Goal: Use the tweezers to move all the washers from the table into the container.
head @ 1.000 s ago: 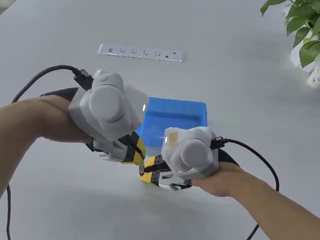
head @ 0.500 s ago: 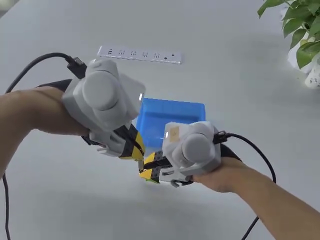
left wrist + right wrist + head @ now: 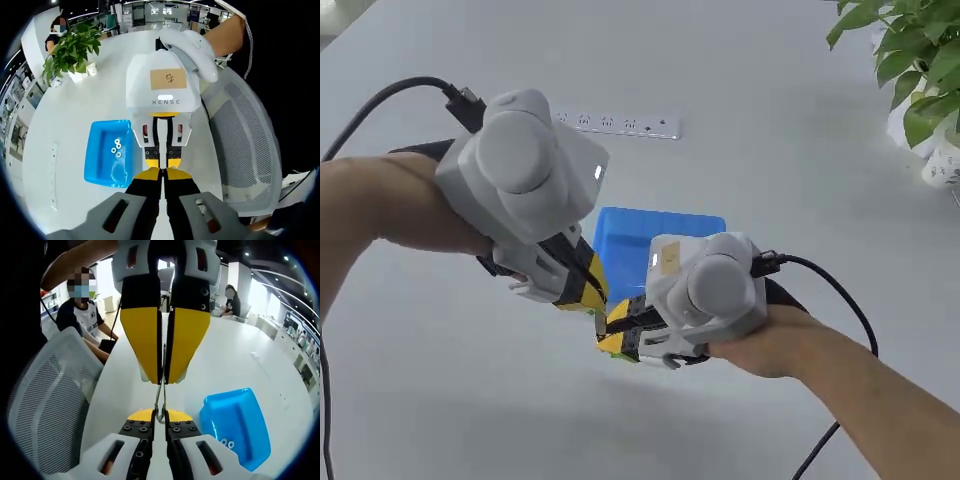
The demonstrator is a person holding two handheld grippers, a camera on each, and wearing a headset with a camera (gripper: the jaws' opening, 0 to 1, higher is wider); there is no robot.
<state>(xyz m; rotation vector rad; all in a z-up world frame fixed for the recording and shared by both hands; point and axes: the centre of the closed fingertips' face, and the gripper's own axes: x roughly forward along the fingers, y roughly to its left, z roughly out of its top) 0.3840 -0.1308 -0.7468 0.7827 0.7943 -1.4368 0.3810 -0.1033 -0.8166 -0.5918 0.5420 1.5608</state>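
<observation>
My two grippers meet tip to tip in front of the blue container (image 3: 672, 228). The left gripper (image 3: 588, 293) and the right gripper (image 3: 616, 336) both have yellow-tipped jaws. In the right gripper view, thin metal tweezers (image 3: 160, 382) run from my right gripper (image 3: 160, 416) up between the left gripper's yellow pads (image 3: 142, 340). Both grippers look shut on them. In the left gripper view my left gripper (image 3: 162, 173) is shut, nose to nose with the right one (image 3: 162, 156). Three small washers (image 3: 117, 147) lie inside the container (image 3: 102, 167), also seen as washers (image 3: 227, 443) in the container (image 3: 240, 420).
A white power strip (image 3: 620, 124) lies on the grey table beyond the container. A potted plant (image 3: 910, 70) stands at the far right. A mesh chair (image 3: 245, 150) is beside the table, and people sit in the background.
The head camera has shifted. The left gripper has lifted a little toward the camera. Both grippers remain tip to tip by the container.
</observation>
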